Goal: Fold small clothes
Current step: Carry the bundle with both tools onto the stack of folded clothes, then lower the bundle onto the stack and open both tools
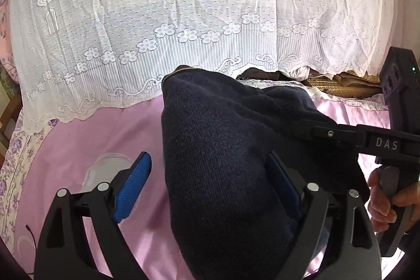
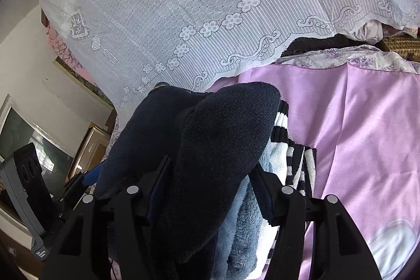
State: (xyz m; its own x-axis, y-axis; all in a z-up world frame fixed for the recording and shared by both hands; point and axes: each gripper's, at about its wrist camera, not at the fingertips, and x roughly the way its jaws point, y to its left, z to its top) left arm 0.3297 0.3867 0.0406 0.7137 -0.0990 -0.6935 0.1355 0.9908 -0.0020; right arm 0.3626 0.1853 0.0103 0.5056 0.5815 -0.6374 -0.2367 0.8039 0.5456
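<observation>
Left wrist view: left claw sits at 6 o'clock with its blue pads spread wide apart. Dark navy knit garment drapes down through the gap, running from 12 o'clock of the claw toward 6. It lies against the 3 o'clock pad; the 9 o'clock pad stands clear of the cloth, so the left claw is released, not pinching.

Right claw enters from 3 o'clock, its black arm marked DAS, tip buried in the navy knit. A bare hand at 4 o'clock grips its handle.

Pink satin bed sheet lies under everything, and a white lace cover spans 10 to 2 o'clock, its scalloped hem lying over the sheet. A woven mat peeks out below the hem at 2 o'clock.

Right wrist view: right claw at 6 o'clock, fingers wide, with a thick navy knit fold filling the gap between them. The cloth hides the pad contact, so I cannot tell whether it is clamped or loose. A pale blue fleece piece and a black-and-white striped cloth lie just beside at 4 to 5 o'clock, on the pink sheet. Lace cover fills 11 to 1 o'clock. The left claw's body shows at 8 o'clock, touching the same navy garment.
</observation>
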